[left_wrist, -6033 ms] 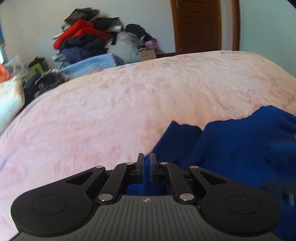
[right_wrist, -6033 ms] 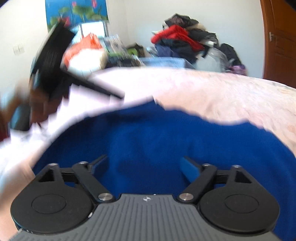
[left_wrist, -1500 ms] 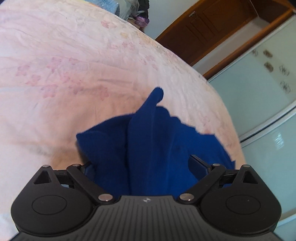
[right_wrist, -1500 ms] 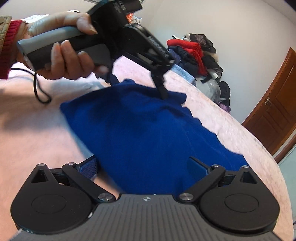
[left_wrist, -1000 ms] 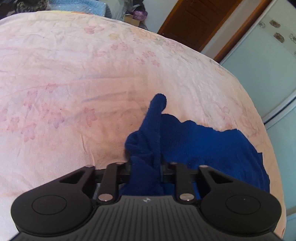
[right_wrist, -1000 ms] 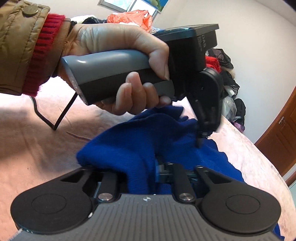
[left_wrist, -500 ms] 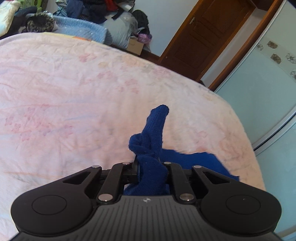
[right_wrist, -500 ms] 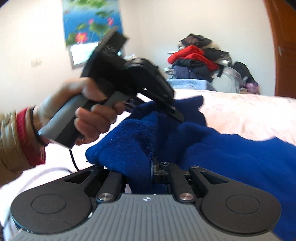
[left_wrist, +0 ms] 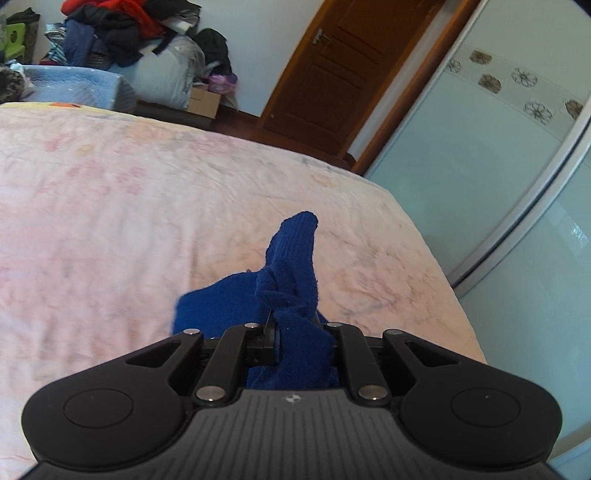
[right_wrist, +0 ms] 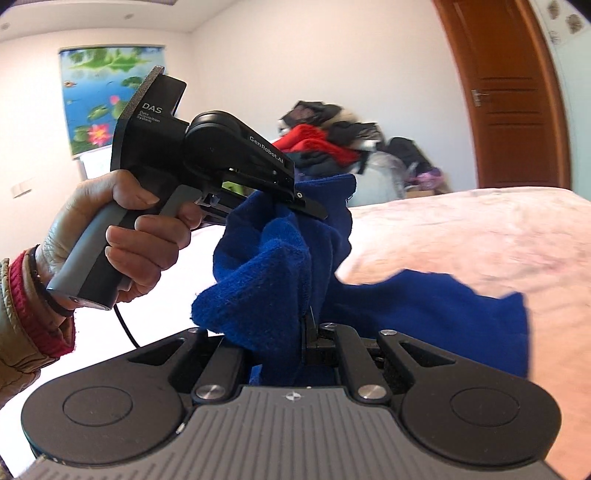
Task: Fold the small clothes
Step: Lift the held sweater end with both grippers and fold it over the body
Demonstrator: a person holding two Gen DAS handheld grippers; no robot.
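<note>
A small dark blue knit garment hangs in the air between both grippers above the pink bed. My left gripper is shut on a bunched fold of the blue garment, with a tip of fabric sticking up past the jaws. My right gripper is shut on another bunched edge of it. The left gripper also shows in the right wrist view, held by a hand, pinching the cloth's upper edge. The rest of the garment drapes down to the right.
The pink floral bedspread fills the space below. A pile of clothes lies beyond the bed's far side. A brown wooden door and a pale sliding wardrobe stand to the right. A lotus poster hangs on the wall.
Both grippers shut on the blue garment about a second ago and have since lifted it off the bed. The cloth now hangs between them instead of lying flat.
</note>
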